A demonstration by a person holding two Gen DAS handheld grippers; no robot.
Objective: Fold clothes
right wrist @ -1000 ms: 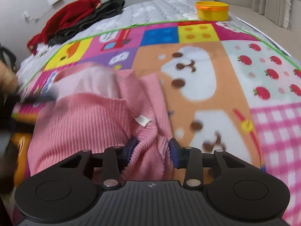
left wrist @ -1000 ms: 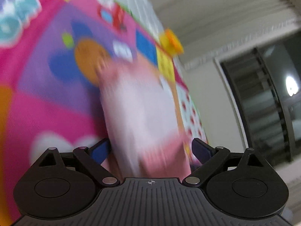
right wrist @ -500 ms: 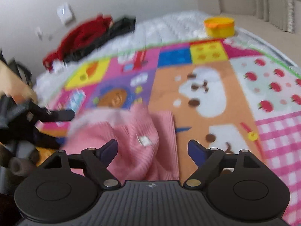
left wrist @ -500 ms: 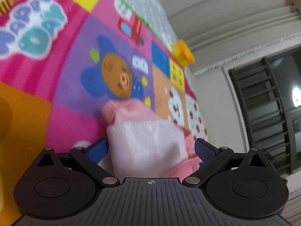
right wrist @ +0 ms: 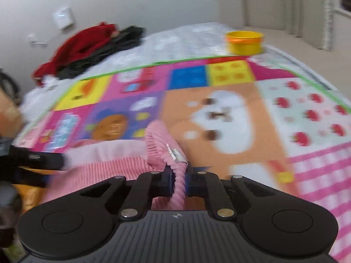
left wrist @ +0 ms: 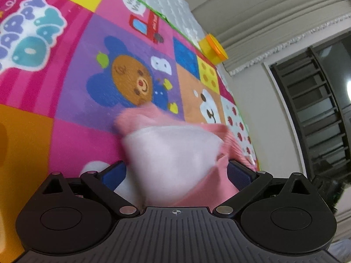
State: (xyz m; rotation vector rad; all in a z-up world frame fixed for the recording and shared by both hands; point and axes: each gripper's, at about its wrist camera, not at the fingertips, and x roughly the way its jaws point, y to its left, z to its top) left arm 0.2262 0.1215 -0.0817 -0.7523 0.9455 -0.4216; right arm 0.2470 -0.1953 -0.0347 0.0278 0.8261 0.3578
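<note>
A pink ribbed garment [right wrist: 114, 166] lies bunched on a colourful play mat [right wrist: 219, 109]. My right gripper [right wrist: 178, 180] is shut on a ribbed fold of it near the white label [right wrist: 176, 154]. In the left wrist view the garment [left wrist: 175, 153] is blurred, with its pale inner side up, between the fingers of my left gripper [left wrist: 176, 173]. That gripper is open and wide. It also shows at the left edge of the right wrist view [right wrist: 33, 160].
A yellow tub with an orange rim [right wrist: 244, 41] stands on the white quilt [right wrist: 175, 43] beyond the mat. A pile of red and black clothes [right wrist: 92, 48] lies at the back left by the wall. A dark window [left wrist: 318, 114] shows at right.
My right gripper opened half a second ago and has now shut again on a fold of the pink garment. My left gripper stays open while the garment shifts between its fingers.
</note>
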